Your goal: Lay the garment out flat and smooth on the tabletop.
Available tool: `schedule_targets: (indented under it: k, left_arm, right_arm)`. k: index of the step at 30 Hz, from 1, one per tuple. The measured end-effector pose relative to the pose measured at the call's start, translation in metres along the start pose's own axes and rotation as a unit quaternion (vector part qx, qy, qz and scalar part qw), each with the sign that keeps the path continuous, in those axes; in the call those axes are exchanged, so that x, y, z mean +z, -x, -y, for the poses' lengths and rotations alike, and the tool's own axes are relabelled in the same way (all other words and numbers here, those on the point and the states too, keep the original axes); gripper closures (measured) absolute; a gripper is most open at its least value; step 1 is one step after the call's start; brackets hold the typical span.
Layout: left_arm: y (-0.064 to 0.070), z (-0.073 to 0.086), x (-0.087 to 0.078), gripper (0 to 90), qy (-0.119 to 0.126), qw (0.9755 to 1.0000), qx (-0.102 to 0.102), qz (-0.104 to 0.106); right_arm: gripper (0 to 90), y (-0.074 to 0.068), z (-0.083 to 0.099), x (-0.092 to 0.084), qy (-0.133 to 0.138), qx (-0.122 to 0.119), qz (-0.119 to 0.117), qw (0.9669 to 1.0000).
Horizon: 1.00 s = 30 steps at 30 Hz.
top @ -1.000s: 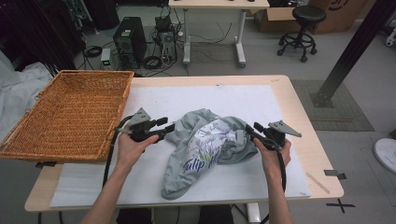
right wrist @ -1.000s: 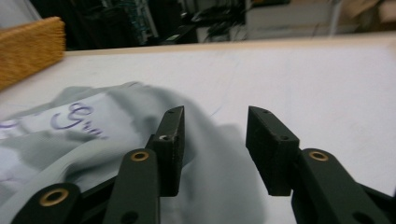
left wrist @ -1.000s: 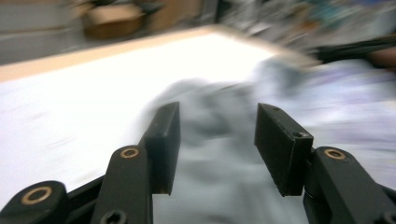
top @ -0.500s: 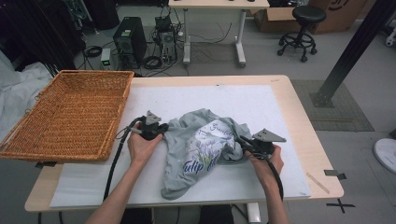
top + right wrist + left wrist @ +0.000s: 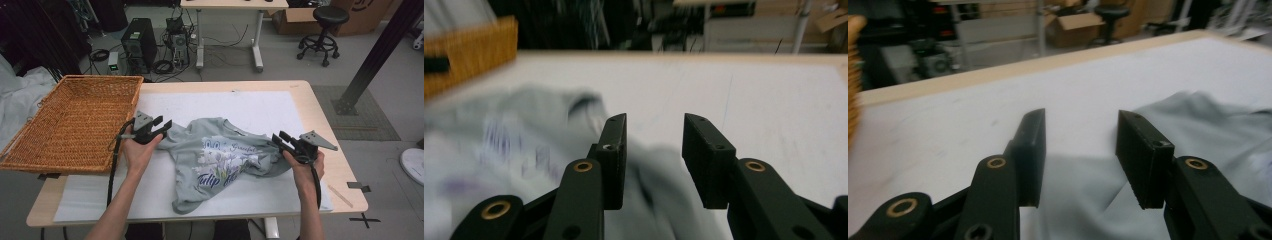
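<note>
crumpled soft grey printed t-shirt (image 5: pixel 225 165), left gripper (image 5: pixel 161 128) and right gripper (image 5: pixel 280 140) just reopened, empty

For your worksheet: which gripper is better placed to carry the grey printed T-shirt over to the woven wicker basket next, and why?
Left. The left gripper sits at the grey printed T-shirt's edge, right beside the woven wicker basket. The right gripper is at the shirt's far side. Both jaws are open.

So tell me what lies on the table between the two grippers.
In the high view, the grey printed T-shirt lies crumpled between the left gripper and the right gripper, spanning nearly the whole stretch on the white mat.
</note>
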<state>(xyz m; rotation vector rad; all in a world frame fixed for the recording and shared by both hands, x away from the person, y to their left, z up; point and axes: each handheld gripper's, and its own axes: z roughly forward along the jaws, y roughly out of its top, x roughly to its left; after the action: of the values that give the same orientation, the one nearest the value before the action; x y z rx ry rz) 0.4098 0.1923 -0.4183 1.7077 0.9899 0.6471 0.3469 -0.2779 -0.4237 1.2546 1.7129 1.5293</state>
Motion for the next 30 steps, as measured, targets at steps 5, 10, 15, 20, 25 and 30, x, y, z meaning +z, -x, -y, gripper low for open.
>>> schedule_targets:
  k: [5,10,15,20,25,30]
  left_arm:
    - [0.014,-0.007,0.049,53.4,-0.036,0.9965,0.038,0.065]
    - [0.011,-0.008,0.094,54.2,-0.058,0.9935,0.001,0.097]
    - [0.015,0.006,0.122,50.8,-0.114,0.9851,0.040,0.122]
    - [0.019,0.007,0.118,83.9,-0.115,0.9820,0.058,0.138]
    - [0.011,-0.005,0.106,85.1,-0.113,0.9860,0.099,0.072]
    - [-0.022,-0.027,0.090,84.8,-0.059,0.9938,0.094,-0.006]
  right_arm:
    - [55.0,0.007,-0.006,0.033,-0.024,0.027,0.042,0.9985]
    - [54.9,0.002,0.012,0.055,-0.102,0.020,0.040,0.9938]
    - [54.0,-0.013,0.033,0.062,-0.135,-0.015,0.036,0.9901]
    - [80.4,-0.021,0.034,0.059,-0.146,-0.027,0.048,0.9878]
    - [84.6,-0.016,0.020,0.057,-0.127,-0.015,0.054,0.9903]
    - [84.6,-0.025,-0.011,0.100,-0.094,-0.073,0.042,0.9919]
